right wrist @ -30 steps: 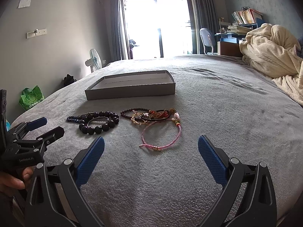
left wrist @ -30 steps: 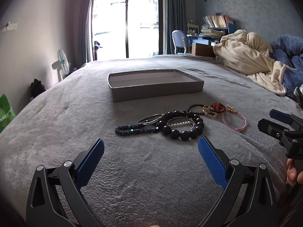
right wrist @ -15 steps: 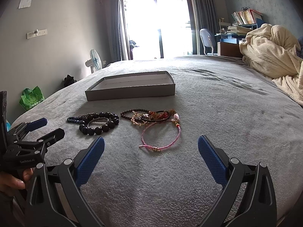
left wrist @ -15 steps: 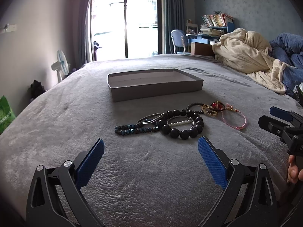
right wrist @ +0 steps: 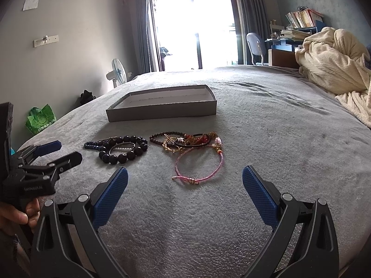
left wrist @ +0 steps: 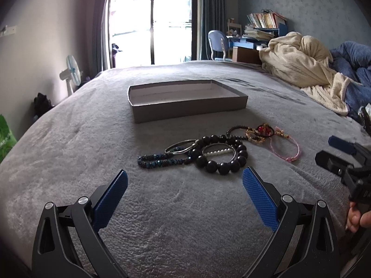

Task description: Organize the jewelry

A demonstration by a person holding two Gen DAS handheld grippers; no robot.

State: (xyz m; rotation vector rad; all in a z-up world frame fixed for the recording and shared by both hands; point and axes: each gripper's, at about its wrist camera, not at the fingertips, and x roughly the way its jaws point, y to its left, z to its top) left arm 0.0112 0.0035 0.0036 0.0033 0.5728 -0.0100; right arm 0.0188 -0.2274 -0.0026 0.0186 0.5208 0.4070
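1. Grey bedding covers the bed (right wrist: 266,115) that carries everything, with a bright glass door (right wrist: 197,27) beyond its far end.
2. Bracelets lie in a loose cluster ahead of both sets of jaws: a black bead bracelet (left wrist: 222,159) overlapping a blue bead strand (left wrist: 160,159), a tangle of dark, gold and red pieces (right wrist: 185,141), and a pink cord bracelet (right wrist: 199,166) nearest the right jaws.
3. An open grey box (right wrist: 162,111) sits farther out, beyond the cluster, apart from it.
4. The left gripper (left wrist: 185,183) hovers with jaws spread wide, holding nothing.
5. The right gripper (right wrist: 185,183) likewise has wide jaws, empty.
6. A cream blanket (right wrist: 331,62) is heaped far right.
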